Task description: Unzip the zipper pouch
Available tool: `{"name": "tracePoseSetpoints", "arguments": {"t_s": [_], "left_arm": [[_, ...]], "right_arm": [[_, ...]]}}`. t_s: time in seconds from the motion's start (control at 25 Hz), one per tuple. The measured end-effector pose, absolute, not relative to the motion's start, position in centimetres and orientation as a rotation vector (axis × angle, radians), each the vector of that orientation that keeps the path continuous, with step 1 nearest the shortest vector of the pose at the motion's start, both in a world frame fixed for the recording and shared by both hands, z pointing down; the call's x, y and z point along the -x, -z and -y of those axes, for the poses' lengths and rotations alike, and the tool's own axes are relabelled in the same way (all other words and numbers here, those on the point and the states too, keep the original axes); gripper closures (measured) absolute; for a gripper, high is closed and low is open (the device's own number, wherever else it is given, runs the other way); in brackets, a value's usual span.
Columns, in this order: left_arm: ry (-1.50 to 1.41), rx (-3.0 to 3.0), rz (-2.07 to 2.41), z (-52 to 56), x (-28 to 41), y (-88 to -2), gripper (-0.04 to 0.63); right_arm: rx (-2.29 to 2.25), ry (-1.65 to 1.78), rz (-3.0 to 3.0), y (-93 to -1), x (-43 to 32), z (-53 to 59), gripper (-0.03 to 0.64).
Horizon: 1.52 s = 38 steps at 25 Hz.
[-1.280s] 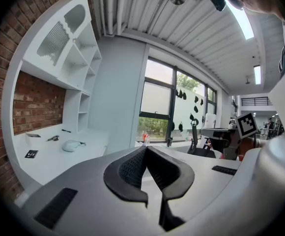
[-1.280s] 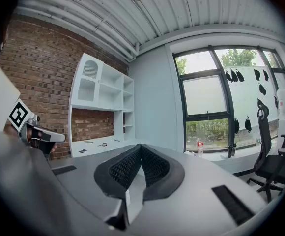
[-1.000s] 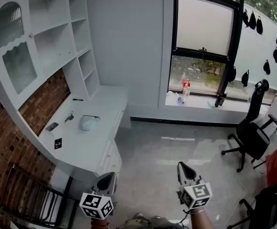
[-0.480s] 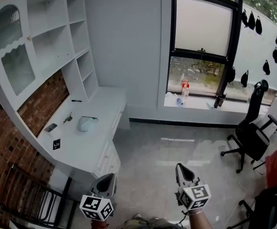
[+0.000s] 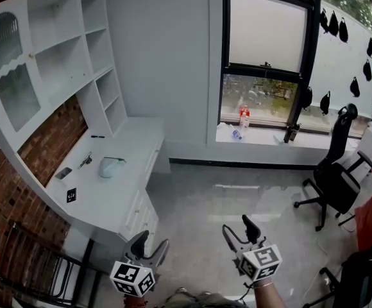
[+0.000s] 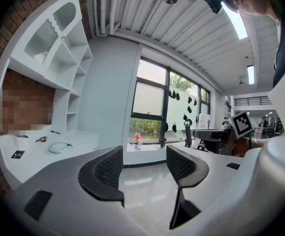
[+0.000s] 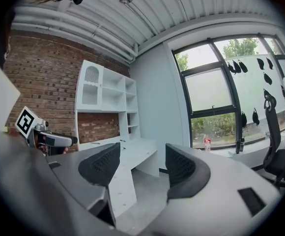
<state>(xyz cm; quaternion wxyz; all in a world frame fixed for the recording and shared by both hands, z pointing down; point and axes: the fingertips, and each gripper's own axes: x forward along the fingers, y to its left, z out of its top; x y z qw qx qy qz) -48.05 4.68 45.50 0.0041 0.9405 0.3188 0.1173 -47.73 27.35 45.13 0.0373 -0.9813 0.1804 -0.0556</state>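
The zipper pouch [image 5: 111, 166], a pale grey rounded bag, lies on the white desk [image 5: 118, 201] at the left, far from both grippers. In the left gripper view the pouch [image 6: 59, 147] is small on the desk [image 6: 14, 166]. My left gripper [image 5: 151, 241] is low in the head view, over the floor beside the desk's near corner. My right gripper [image 5: 236, 227] hangs over the floor to its right. The jaws of both have just been opening and stand apart, with nothing between them in the left gripper view [image 6: 143, 163] or the right gripper view [image 7: 141, 163].
On the desk lie a black marker tile [image 5: 71, 195], a small dark device [image 5: 63, 172], keys [image 5: 84, 162] and a pen [image 5: 97, 136]. White shelves [image 5: 58, 56] rise behind. Bottles [image 5: 243, 115] stand on the window sill. Black office chairs [image 5: 333, 178] are at the right, a dark metal chair [image 5: 32, 262] at bottom left.
Both grippers went from shut to open. The left gripper shifted slightly to the right. The pouch has not moved on the desk.
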Motion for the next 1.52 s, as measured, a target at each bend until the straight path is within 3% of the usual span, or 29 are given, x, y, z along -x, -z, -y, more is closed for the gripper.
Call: {"name": "tracePoseSetpoints", "arguments": {"t_s": [0.16, 0.28, 0.36, 0.44, 1.0, 1.52], "left_arm": [[-0.371, -2.936, -1.0, -5.9, 48.0, -46.0, 0.311], [-0.316, -2.952, -0.977, -6.7, 47.7, -45.6, 0.247], [-0.273, -2.97, -0.955, -7.1, 47.6, -45.3, 0.194], [-0.254, -2.978, -0.953, -7.7, 47.5, -45.3, 0.147], [-0.163, -3.077, -0.912, -8.4, 44.2, -45.3, 0.132], [-0.137, -3.078, -0.91, -9.3, 28.9, -46.0, 0.132]], "right_arm": [[3.023, 0.17, -0.604, -45.4, 48.0, -27.1, 0.297], [3.007, 0.134, -0.656, -45.2, 48.0, -26.9, 0.221], [3.026, 0.104, -0.688, -45.1, 48.0, -26.9, 0.13], [3.084, 0.106, -0.722, -45.7, 48.0, -27.1, 0.093], [3.062, 0.075, -0.658, -46.6, 43.7, -29.8, 0.094], [3.035, -0.044, -0.717, -46.0, 30.1, -30.2, 0.094]]}}
